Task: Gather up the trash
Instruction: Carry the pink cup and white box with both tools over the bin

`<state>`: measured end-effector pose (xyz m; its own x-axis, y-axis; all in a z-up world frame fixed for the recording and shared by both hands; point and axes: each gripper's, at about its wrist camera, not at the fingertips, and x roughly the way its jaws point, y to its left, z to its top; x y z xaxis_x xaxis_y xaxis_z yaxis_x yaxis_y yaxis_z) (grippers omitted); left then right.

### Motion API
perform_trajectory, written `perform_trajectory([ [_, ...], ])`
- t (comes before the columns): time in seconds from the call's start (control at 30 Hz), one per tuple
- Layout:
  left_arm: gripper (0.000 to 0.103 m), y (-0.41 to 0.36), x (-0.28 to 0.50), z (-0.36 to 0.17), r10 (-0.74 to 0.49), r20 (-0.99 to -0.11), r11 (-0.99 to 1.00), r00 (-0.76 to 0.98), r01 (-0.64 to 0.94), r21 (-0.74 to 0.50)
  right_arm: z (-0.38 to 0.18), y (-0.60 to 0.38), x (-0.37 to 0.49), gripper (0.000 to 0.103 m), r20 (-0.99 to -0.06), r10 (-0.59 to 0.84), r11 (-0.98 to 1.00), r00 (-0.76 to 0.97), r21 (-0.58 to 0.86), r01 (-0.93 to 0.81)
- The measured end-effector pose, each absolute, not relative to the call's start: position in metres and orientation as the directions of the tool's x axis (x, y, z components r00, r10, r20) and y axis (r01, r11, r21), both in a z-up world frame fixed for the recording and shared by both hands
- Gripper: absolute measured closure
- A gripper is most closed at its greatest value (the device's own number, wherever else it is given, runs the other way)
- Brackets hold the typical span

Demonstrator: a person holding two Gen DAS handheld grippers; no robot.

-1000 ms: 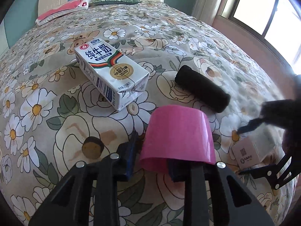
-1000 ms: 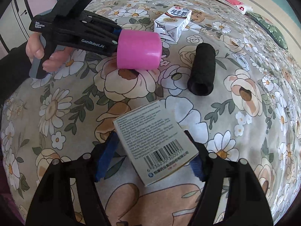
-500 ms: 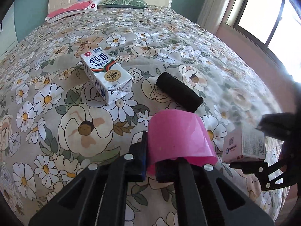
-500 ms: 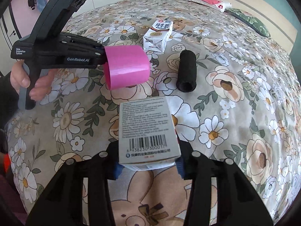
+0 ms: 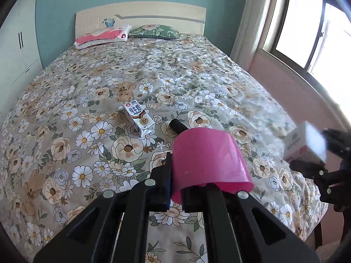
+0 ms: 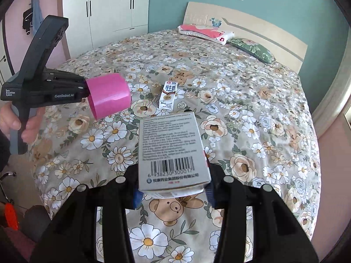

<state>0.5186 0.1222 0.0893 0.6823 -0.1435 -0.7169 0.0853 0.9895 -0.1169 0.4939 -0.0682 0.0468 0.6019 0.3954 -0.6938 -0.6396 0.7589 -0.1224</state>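
My left gripper (image 5: 175,188) is shut on the rim of a pink plastic cup (image 5: 208,160) and holds it well above the bed; it also shows in the right wrist view (image 6: 108,95). My right gripper (image 6: 173,191) is shut on a grey cardboard box (image 6: 172,151) with a barcode, held in the air; the box shows blurred at the right of the left wrist view (image 5: 305,144). A white milk carton (image 5: 138,120) lies on the floral bedspread (image 5: 87,100). A black cylinder (image 5: 178,126) lies beside it, mostly hidden behind the cup.
Two pillows (image 5: 103,35) lie at the headboard. A white wardrobe (image 6: 109,11) stands beyond the bed's left side. A window (image 5: 307,26) and a pink wall run along the right side. The bed's foot edge is just below both grippers.
Both grippers have risen and pulled back from the bedspread with the cup and the box. The carton and black cylinder stayed on the bed and look smaller.
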Motion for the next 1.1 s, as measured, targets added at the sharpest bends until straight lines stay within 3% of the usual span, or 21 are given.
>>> perform_trajectory([
  [0.27, 0.094, 0.120, 0.426, 0.176, -0.074, -0.648, 0.997, 0.758, 0.038, -0.070, 0.128, -0.097, 0.403, 0.057, -0.624, 0.357, 0.803, 0.695, -0.175, -0.570],
  [0.53, 0.094, 0.120, 0.347, 0.224, -0.024, -0.641, 0.998, 0.767, -0.013, -0.054, 0.181, -0.119, 0.309, 0.057, -0.562, 0.360, 0.810, 0.744, -0.207, -0.548],
  [0.77, 0.094, 0.125, 0.290, 0.225, -0.002, -0.688, 0.999, 0.725, -0.034, -0.039, 0.180, -0.129, 0.235, 0.057, -0.570, 0.338, 0.792, 0.749, -0.258, -0.553],
  [1.1, 0.094, 0.114, 0.200, 0.197, -0.082, -0.716, 0.996, 0.694, 0.080, -0.036, 0.135, -0.153, 0.160, 0.057, -0.608, 0.346, 0.775, 0.714, -0.244, -0.583],
])
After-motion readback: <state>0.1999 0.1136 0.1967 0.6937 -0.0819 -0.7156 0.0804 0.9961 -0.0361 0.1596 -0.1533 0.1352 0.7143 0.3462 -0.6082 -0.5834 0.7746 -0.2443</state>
